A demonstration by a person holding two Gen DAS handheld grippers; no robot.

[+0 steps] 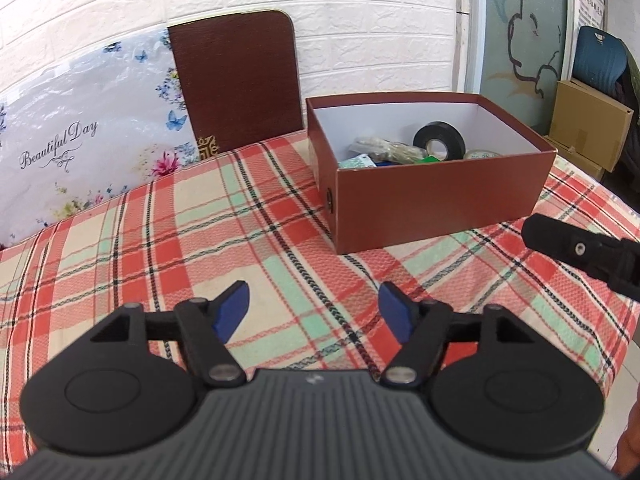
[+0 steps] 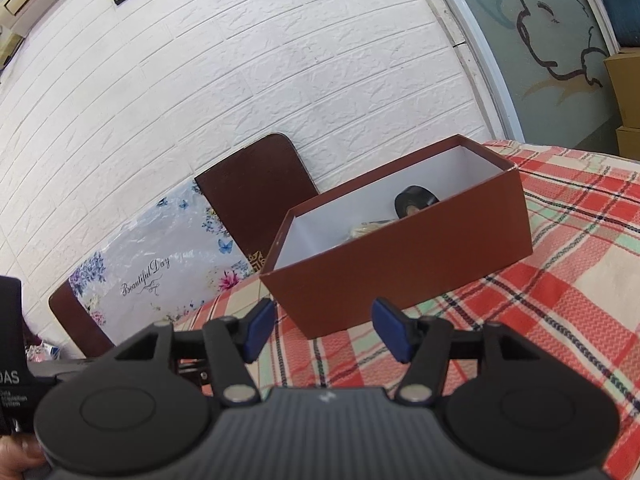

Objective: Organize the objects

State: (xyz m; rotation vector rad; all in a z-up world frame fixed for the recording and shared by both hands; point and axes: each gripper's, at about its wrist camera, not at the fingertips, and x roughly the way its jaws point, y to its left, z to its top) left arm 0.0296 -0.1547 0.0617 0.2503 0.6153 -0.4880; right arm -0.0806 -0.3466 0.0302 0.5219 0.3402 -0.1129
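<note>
A brown open box (image 1: 440, 200) with a white inside stands on the checked tablecloth (image 1: 200, 232). In it lie a black tape roll (image 1: 439, 140), a clear tape roll (image 1: 482, 155), a crumpled bag (image 1: 380, 148) and green and blue items. My left gripper (image 1: 314, 300) is open and empty, low over the cloth in front of the box. My right gripper (image 2: 323, 320) is open and empty, just in front of the box (image 2: 400, 256); the black roll (image 2: 414, 200) shows inside. A finger of the right gripper (image 1: 576, 248) shows at the right of the left wrist view.
The brown box lid (image 1: 240, 84) leans on the white brick wall behind the table, beside a flowered bag (image 1: 80, 140) printed "Beautiful Day". Cardboard boxes (image 1: 588, 128) and a blue chair (image 1: 600, 56) stand off the table's right edge.
</note>
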